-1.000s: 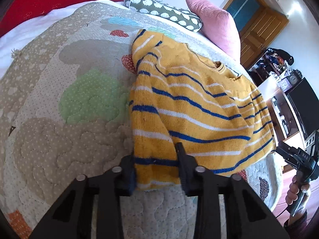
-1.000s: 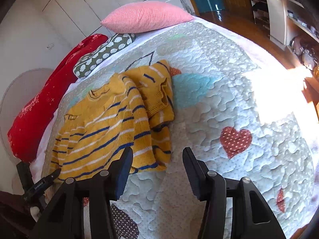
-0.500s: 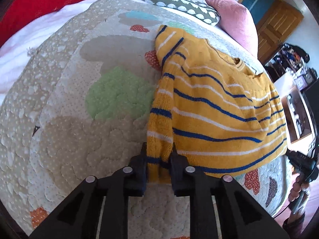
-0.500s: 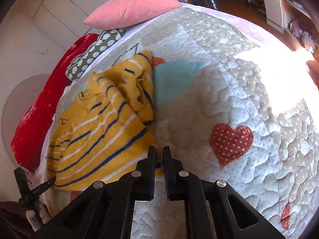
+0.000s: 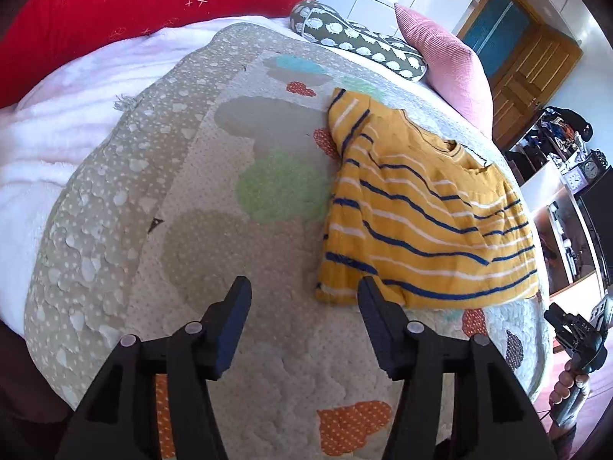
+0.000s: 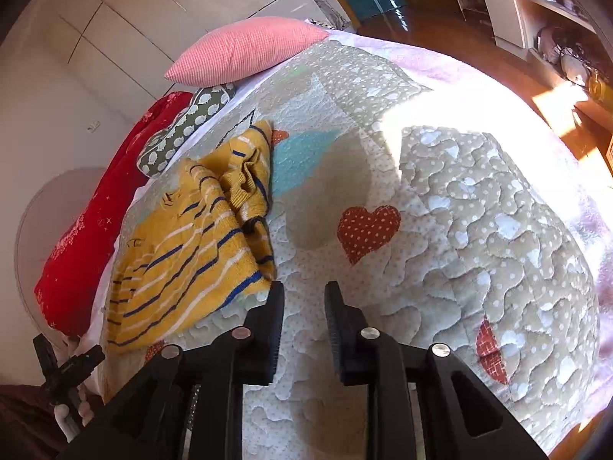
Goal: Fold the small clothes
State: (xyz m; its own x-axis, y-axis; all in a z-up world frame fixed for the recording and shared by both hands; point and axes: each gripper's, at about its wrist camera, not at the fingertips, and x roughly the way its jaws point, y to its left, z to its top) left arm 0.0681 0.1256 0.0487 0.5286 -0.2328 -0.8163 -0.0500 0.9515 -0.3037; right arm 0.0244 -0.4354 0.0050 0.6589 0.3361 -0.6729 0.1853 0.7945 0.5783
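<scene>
Mustard-yellow sweater [image 5: 421,226], navy and white stripes. Quilt [image 6: 479,207] beige with white dots; red dotted hearts, green and teal patches. Pink pillow [image 6: 245,48], olive pillow [image 5: 356,38] with white spots, red blanket [image 5: 115,11].

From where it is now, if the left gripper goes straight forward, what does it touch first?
Most likely the bare quilt. The left gripper is open and empty, and the yellow striped sweater lies just right of its line, though depth is unclear.
</scene>
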